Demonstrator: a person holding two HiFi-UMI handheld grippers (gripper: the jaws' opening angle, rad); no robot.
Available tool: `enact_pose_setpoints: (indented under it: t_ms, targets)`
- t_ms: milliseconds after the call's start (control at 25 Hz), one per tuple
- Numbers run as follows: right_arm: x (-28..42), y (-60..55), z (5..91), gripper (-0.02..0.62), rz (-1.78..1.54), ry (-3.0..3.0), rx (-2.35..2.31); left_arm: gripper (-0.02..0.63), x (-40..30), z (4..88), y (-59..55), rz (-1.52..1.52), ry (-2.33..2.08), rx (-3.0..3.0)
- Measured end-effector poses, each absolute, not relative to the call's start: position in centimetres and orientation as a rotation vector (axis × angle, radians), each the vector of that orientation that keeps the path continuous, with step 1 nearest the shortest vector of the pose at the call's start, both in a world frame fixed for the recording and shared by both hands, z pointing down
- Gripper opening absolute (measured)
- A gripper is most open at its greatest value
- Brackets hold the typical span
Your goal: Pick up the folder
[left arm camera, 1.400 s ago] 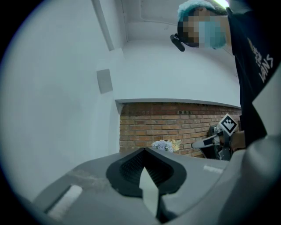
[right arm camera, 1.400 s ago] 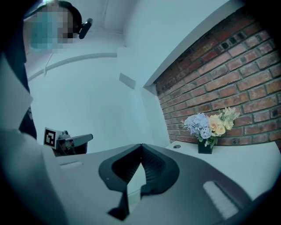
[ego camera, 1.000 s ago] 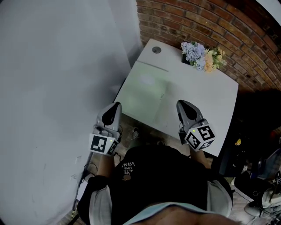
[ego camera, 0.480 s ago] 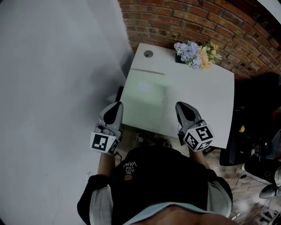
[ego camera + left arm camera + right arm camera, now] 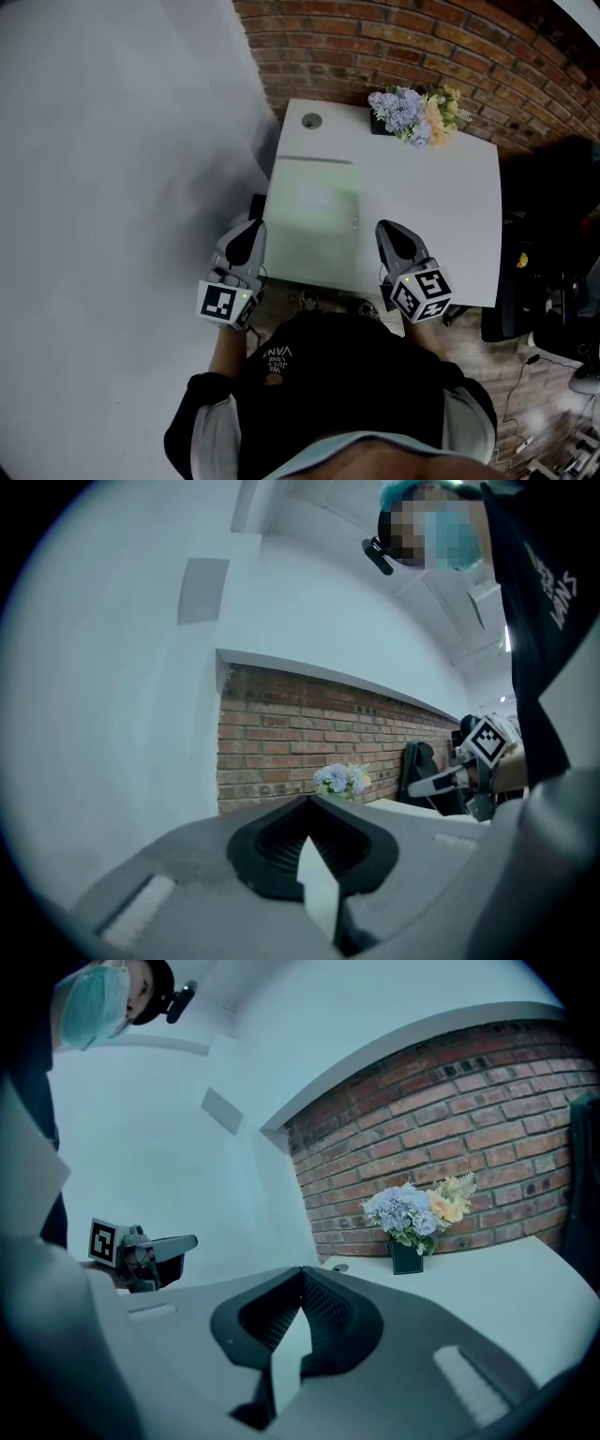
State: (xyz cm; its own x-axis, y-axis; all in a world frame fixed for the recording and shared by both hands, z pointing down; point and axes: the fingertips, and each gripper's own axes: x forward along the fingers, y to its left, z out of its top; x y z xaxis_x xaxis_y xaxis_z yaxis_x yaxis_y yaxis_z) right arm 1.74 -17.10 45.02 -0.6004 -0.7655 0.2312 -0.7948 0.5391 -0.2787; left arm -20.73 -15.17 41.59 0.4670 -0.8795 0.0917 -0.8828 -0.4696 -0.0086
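Squaring up to the desk [image 5: 433, 217] is the main change over the last second: it sat at a slant in the head view and now lies nearly straight ahead, with the flowers [image 5: 413, 110] at its far edge against the brick wall [image 5: 375, 42]. Both hands have eased forward and down a little. The left gripper [image 5: 246, 236] now hangs just off the desk's near left corner, and the right gripper [image 5: 392, 236] sits over the near edge. The jaws of both are pressed together with nothing between them, and they have stayed that way throughout.

The folder [image 5: 314, 223], pale green, lies flat on the left half of the desk, between the two grippers and close to the near edge. Neither gripper touches it.

This looks like the approach only, and the pick has not begun. Jaws will have to part before either gripper can take an edge. A thin folder lying flat gives little to bite on, so the near edge seems the likeliest place.
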Motion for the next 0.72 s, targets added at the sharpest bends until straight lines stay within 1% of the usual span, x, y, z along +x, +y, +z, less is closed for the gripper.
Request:
enact_pose_setpoints:
  t_ms: [120,440,560,640,720]
  targets:
    - [1.3,-17.6,45.8,-0.002,0.565,-2.656,1.388,0.0,-21.4,42.2,-15.8,0.189,-1.585,2.662]
    - [0.1,-18.2,48.2,-0.002,0.608,-2.608,1.421,0.0,-22.3,45.6,-16.7,0.178,-1.509,2.611]
    - [-0.1,-18.4,49.1,-0.006,0.663,-2.596,1.436,0.0,-22.5,46.9,-16.9,0.222,-1.479,2.587]
    - [-0.1,-18.7,49.6,0.015,0.694,-2.586,1.444,0.0,-22.6,47.7,-17.3,0.228,-1.454,2.575]
    - [-0.2,-19.0,50.1,0.016,0.709,-2.575,1.449,0.0,-22.8,48.7,-17.8,0.241,-1.427,2.561]
